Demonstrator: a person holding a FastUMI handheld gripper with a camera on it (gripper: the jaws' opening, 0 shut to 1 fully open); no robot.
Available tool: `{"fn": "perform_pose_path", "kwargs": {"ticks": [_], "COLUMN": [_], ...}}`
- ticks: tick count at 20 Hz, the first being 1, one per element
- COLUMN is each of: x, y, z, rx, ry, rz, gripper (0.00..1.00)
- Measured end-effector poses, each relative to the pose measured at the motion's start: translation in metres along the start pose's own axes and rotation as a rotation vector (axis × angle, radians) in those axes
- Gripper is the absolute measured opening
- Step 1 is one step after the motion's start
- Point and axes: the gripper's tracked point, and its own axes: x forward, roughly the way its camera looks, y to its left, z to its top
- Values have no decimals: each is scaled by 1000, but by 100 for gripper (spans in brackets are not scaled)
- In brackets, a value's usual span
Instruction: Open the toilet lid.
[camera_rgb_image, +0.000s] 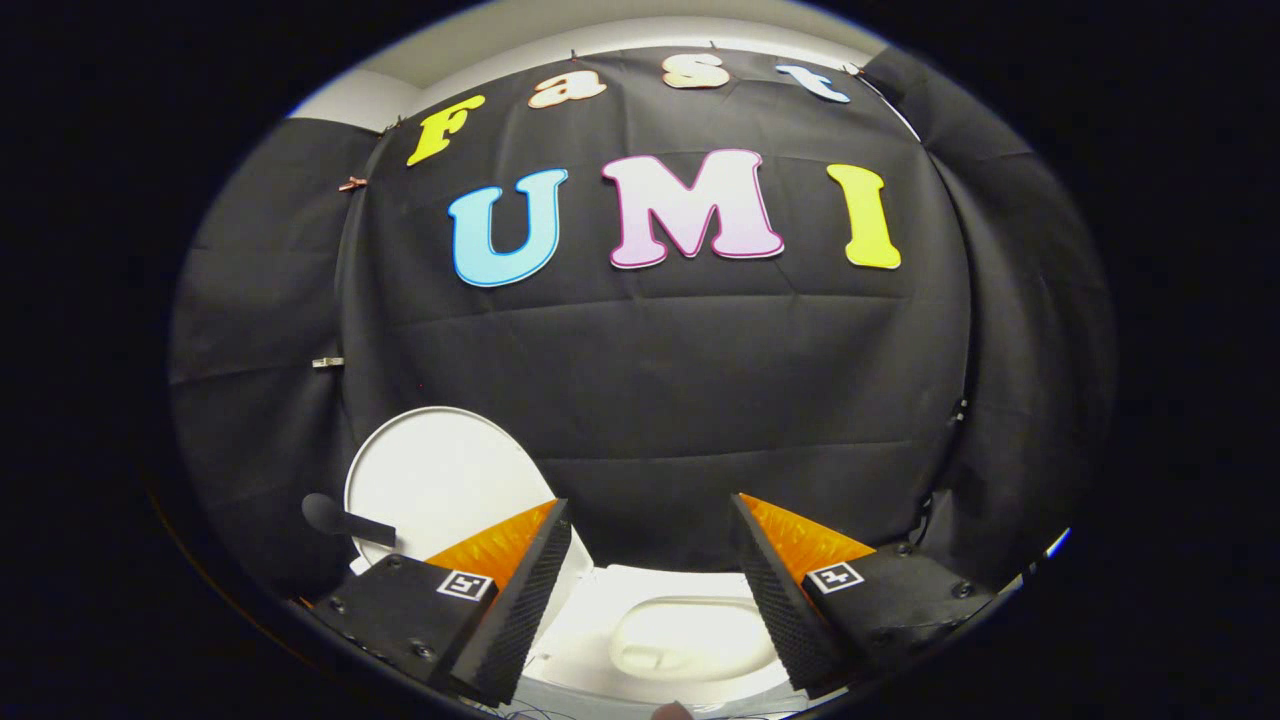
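The gripper (650, 515) has its fingers spread wide with nothing between them. At about ten o'clock from the left finger, the round white toilet lid (440, 480) stands raised against the black cloth wall (700, 380). Below, between the fingers, lies the white toilet bowl (690, 640).

The gripper's (650, 515) left finger covers the lower right part of the raised round white toilet lid (440, 480). Both fingers, spread wide with nothing held, hide the sides of the white toilet bowl (690, 635), whose near rim is cut off.

Black cloth wall (700, 380), small clips (327, 362).
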Motion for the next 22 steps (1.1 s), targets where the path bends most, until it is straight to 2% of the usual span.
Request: {"fn": "perform_pose_path", "kwargs": {"ticks": [6,11,22], "x": [8,12,9], "y": [-33,-52,-48], "z": [-21,-17,-17], "rx": [-5,-9,-22], "ry": [-22,-83,-101], "rz": [-22,-38,-38], "gripper": [98,98,98]}}
